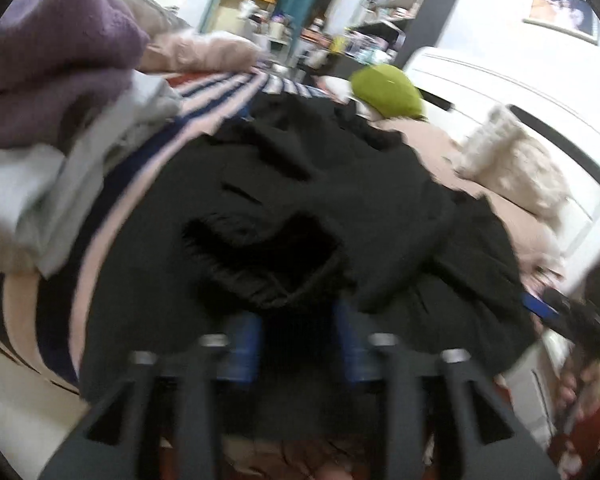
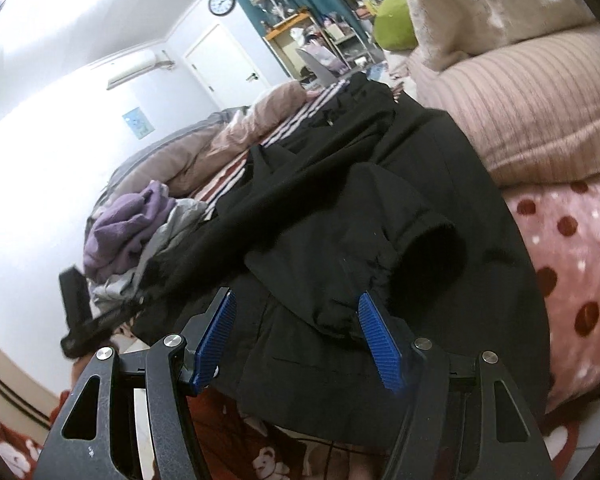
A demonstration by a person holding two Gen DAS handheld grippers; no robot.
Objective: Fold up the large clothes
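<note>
A large black coat (image 1: 340, 184) lies spread over the bed, one sleeve folded across it with the cuff (image 1: 268, 256) facing me. My left gripper (image 1: 296, 312) is low over the coat's near hem. Its blue pads (image 1: 246, 344) stand apart with black cloth between them, and the picture is blurred. In the right wrist view the same coat (image 2: 420, 152) fills the middle, its sleeve cuff (image 2: 432, 248) just beyond my right gripper (image 2: 297, 296). That gripper is open, and a fold of black cloth rises between its pads without being pinched. Each gripper shows at the edge of the other's view.
A pile of purple and grey clothes (image 1: 60, 60) sits on the striped sheet (image 1: 204, 104) left of the coat. A green cushion (image 1: 388, 92) and a cream pillow (image 1: 516, 160) lie beyond. A pink ribbed pillow (image 2: 520, 112) and a dotted blanket (image 2: 572, 260) border the coat's right side.
</note>
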